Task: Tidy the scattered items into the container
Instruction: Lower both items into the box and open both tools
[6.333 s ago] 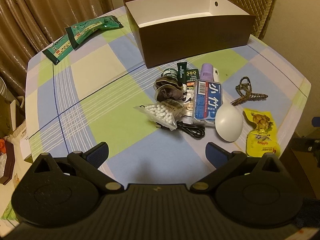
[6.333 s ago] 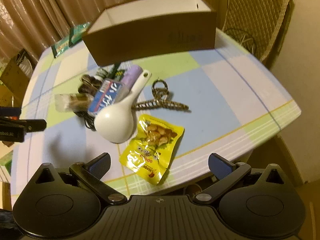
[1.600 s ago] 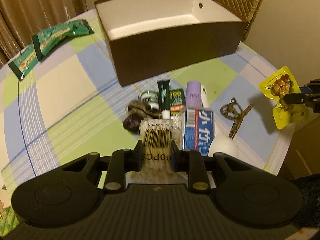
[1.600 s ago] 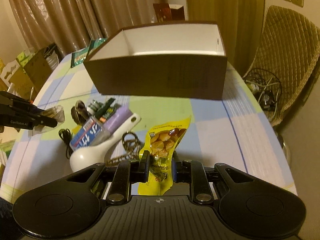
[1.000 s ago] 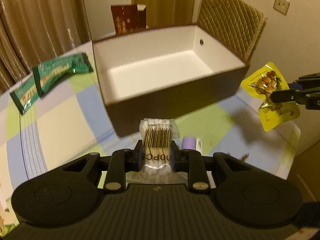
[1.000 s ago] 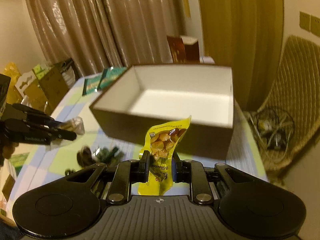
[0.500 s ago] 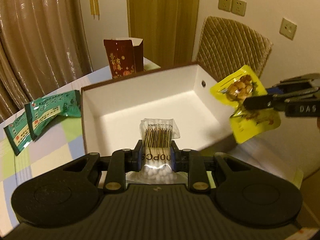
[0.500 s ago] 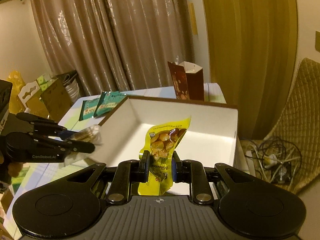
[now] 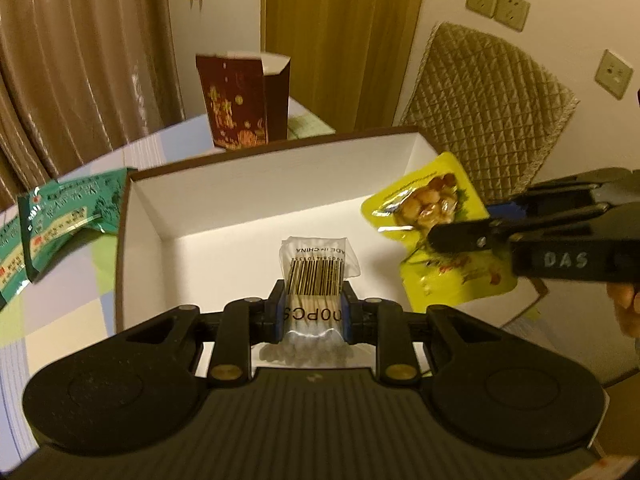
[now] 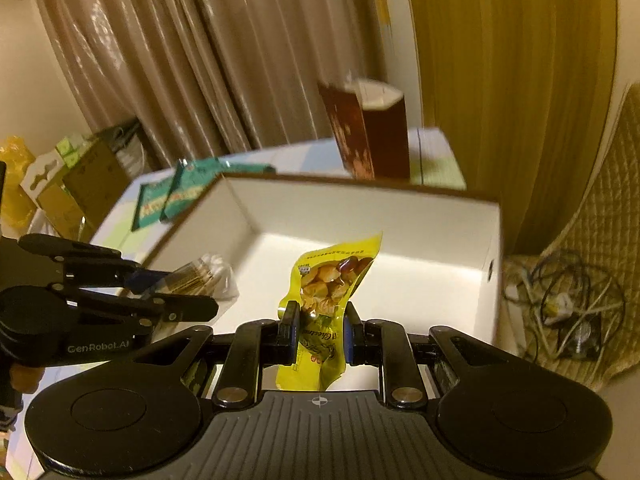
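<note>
The brown box with a white inside (image 9: 208, 216) (image 10: 400, 208) stands on the table below both grippers. My left gripper (image 9: 313, 312) is shut on a clear bag of cotton swabs (image 9: 316, 268) and holds it over the box. The bag also shows at the left of the right wrist view (image 10: 204, 274). My right gripper (image 10: 319, 334) is shut on a yellow snack packet (image 10: 332, 276), held over the box's right side. The packet also shows in the left wrist view (image 9: 432, 220).
Green packets (image 9: 60, 216) (image 10: 180, 192) lie on the checked tablecloth left of the box. A dark red carton (image 9: 244, 100) (image 10: 368, 128) stands behind the box. A quilted chair (image 9: 488, 108) is at the right, with cables (image 10: 560, 300) on the floor.
Both grippers have moved farther forward over the box with their loads. The yellow packet now hangs inside the box's right edge. The box floor fills more of both views.
</note>
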`<state>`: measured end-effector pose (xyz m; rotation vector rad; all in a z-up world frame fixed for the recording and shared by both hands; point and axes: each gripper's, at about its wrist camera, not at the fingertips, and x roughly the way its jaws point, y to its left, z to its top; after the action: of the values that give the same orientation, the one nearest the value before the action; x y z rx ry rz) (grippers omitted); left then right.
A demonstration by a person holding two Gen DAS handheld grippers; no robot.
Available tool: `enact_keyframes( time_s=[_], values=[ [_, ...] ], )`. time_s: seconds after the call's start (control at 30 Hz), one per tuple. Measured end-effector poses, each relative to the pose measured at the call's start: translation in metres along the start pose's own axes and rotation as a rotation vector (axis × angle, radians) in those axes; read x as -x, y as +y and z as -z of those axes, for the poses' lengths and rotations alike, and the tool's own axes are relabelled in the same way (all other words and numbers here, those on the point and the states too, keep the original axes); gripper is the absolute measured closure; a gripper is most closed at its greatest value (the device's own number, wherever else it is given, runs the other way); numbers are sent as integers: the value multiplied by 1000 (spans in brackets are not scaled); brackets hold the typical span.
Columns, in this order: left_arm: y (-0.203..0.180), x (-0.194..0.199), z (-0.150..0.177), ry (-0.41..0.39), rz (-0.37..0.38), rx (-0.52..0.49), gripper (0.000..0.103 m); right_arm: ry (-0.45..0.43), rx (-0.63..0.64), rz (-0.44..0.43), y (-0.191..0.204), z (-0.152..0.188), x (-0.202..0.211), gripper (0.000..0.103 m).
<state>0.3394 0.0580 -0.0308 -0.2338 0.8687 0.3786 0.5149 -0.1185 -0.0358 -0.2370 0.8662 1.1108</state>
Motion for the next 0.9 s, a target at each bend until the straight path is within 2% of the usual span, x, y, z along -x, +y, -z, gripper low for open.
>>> enact_keyframes(
  time_s=[0.17, 0.4, 0.9],
  values=[
    [7, -33, -1, 77, -2, 62, 82, 86, -38, -11, -13, 3, -33, 85],
    [19, -69, 0, 144, -21, 113, 82, 181, -42, 0, -20, 4, -63, 85],
    [31, -111, -7, 237, -49, 126, 81, 277, -121, 10, -39, -4, -98, 85]
  ],
)
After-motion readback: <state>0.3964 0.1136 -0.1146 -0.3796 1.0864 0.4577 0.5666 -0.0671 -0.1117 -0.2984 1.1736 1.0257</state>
